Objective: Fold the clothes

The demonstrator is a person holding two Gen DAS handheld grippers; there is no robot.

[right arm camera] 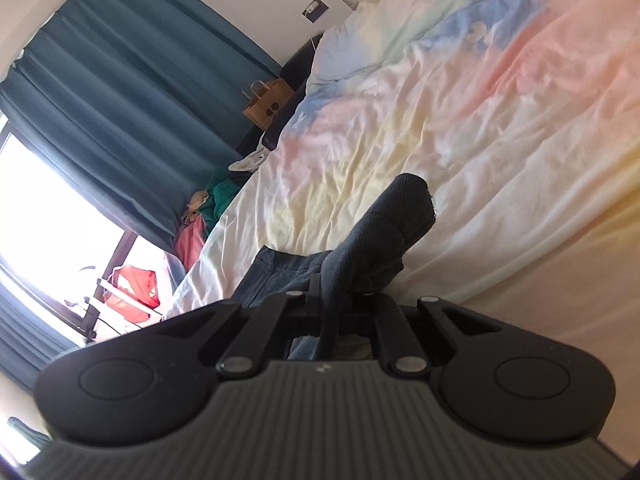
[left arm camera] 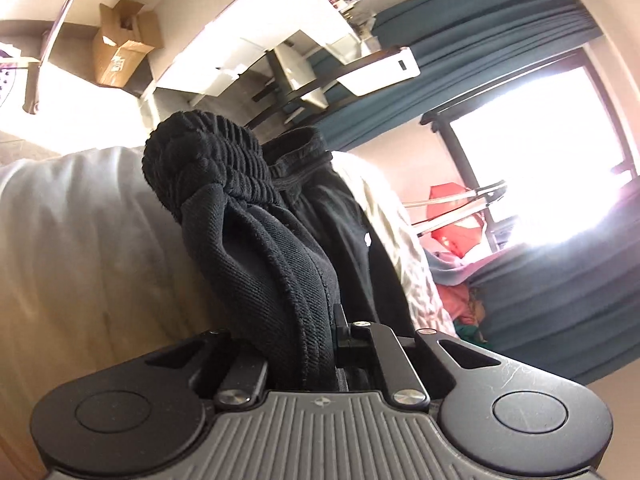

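Observation:
A black garment with a ribbed cuff fills the middle of the left wrist view. My left gripper is shut on its bunched fabric, which covers the fingers. In the right wrist view my right gripper is shut on another ribbed end of the dark garment, held just above the bed. The rest of the garment hangs below the gripper.
A bed with a pastel rainbow duvet lies under the right gripper. Teal curtains and a bright window stand at the side. A pile of clothes and a red bag lie beside the bed. A cardboard box stands on the floor.

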